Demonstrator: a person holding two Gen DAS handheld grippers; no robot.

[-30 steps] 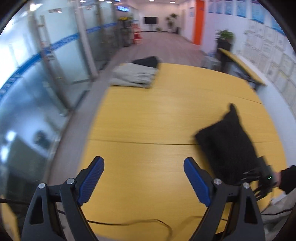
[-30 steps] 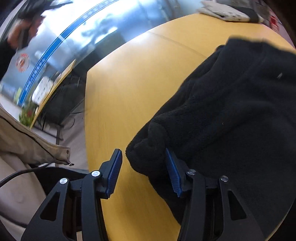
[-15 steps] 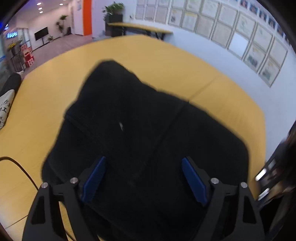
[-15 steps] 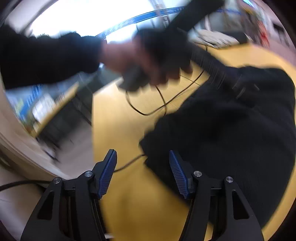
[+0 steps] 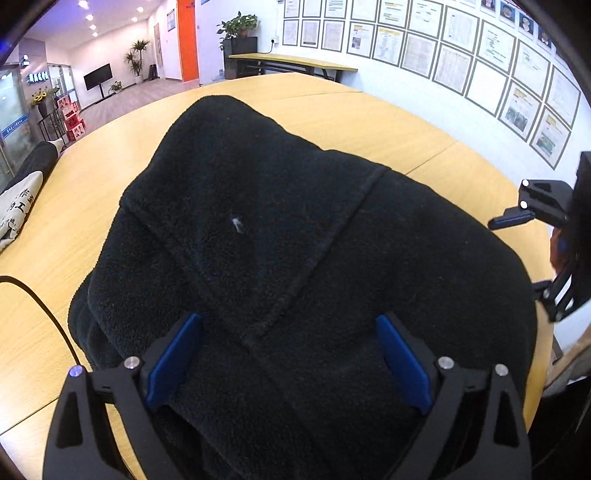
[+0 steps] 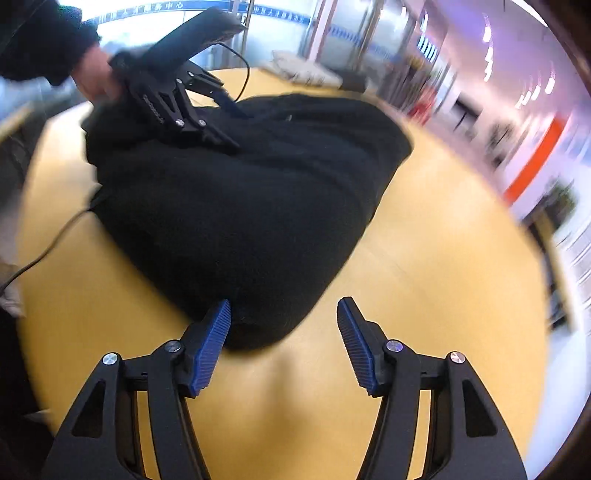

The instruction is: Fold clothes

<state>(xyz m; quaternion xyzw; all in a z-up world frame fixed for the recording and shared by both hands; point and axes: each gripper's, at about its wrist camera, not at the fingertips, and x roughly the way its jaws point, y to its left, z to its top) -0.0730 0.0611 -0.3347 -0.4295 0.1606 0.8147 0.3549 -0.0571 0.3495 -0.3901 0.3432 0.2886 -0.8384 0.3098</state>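
Two pairs of tongs are seen over one black fleece garment (image 5: 295, 236), which lies bunched on the yellow wooden counter (image 5: 369, 122). In the left wrist view, the left tongs (image 5: 288, 354) are spread wide directly above the near part of the garment, both blue pads (image 5: 173, 360) set apart with fleece showing between and beneath them; nothing is gripped. A stitched seam is seen running diagonally across the fabric, and a small white fleck of lint (image 5: 236, 224) sits near its middle. A black cable (image 5: 40, 306) is draped over the counter at the left edge. Farther left, a folded white and black garment (image 5: 22, 199) rests on the counter, well apart from the fleece.

In the right wrist view, the right tongs (image 6: 284, 343) are likewise released, held at the near rim of the fleece (image 6: 240, 206); the left pad (image 6: 208, 349) overlaps the garment's edge, while the other pad is over bare counter (image 6: 424, 258). Contact with the cloth cannot be judged. Across the garment, the left tongs (image 6: 225, 122) are seen from the side, held by a hand (image 6: 96, 77) in a dark sleeve, tips down at the fleece.

Beyond the counter, framed papers (image 5: 461, 51) cover a white wall, a potted plant (image 5: 238, 27) stands by an orange door panel (image 5: 187, 38), and a second long table (image 5: 291, 61) is set against the wall.
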